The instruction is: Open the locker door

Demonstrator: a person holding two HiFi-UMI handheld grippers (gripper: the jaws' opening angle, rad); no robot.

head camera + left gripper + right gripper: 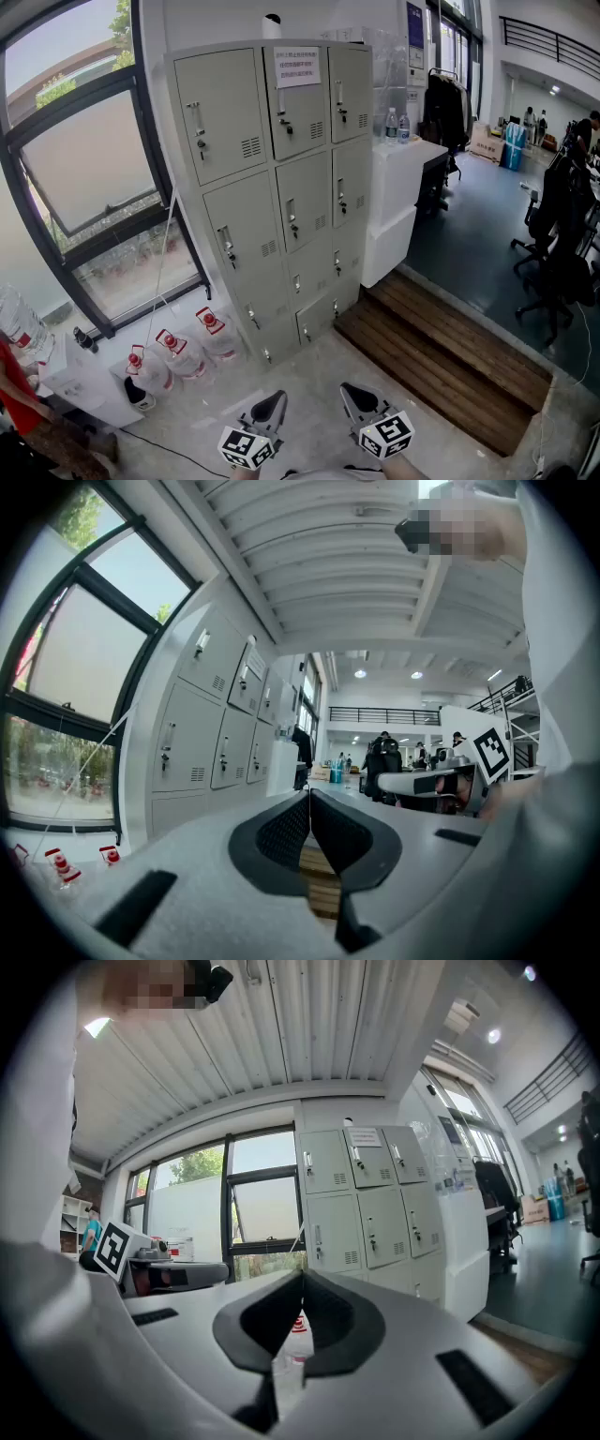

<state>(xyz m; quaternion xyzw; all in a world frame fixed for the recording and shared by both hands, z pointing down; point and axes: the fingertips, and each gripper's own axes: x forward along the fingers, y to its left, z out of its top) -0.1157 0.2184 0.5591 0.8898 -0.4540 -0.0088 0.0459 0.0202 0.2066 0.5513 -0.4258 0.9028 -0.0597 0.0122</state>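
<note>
— Grey steel locker bank [281, 187] stands at twelve o'clock in the head view, with every door shut. What could spoil the opening?

— Distance first, I think. Both claws hang at six o'clock, well apart from it. On the walk in, the brown slatted wooden step [441, 361] at four o'clock could trip the person. So could the clear red-capped water jugs [178, 354] at eight, near the locker's foot.

— And the claws?

— The left gripper [270, 405] and right gripper [359, 398] are both pinched fully together, with nothing between them. Arriving like that, they would likely knock the small metal door handles [292, 217] rather than grasp one. A glancing pinch could also slip off.
</note>
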